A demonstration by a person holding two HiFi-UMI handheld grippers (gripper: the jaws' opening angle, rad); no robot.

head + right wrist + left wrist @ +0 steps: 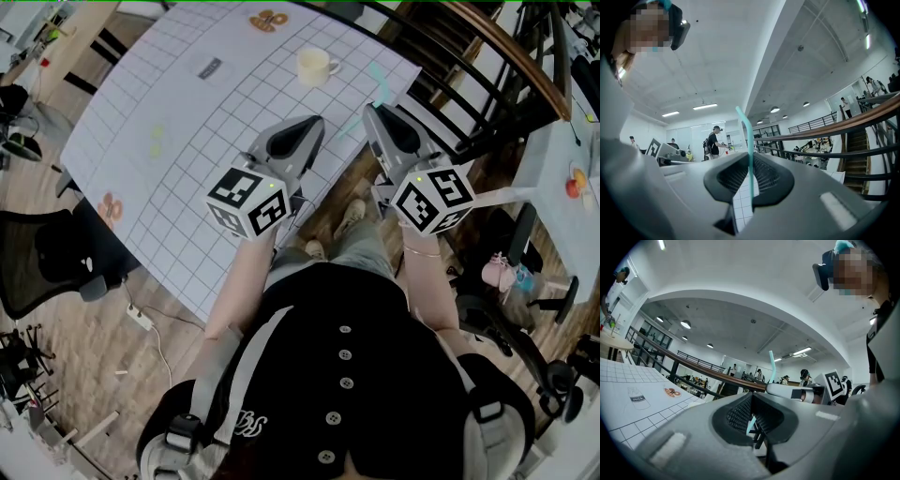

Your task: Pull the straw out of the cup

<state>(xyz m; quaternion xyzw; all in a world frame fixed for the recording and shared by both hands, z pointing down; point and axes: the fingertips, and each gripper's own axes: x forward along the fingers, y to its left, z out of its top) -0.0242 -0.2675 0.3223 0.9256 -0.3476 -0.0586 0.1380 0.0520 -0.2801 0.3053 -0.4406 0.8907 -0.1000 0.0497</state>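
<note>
While both grippers sit level by the table's (178,150) right edge, the left gripper (751,401) is clenched, tips together, nothing gripped. The cup (315,66) stands near the table's far right corner, well apart from both. The right gripper (750,165) is pinched on the teal straw (749,140), which is upright between the pads, bent top leaning left, clear of the cup.

Open-plan office lab, swivel chairs (47,258), mezzanine railing (459,66), gridded worktable (187,131)
</note>
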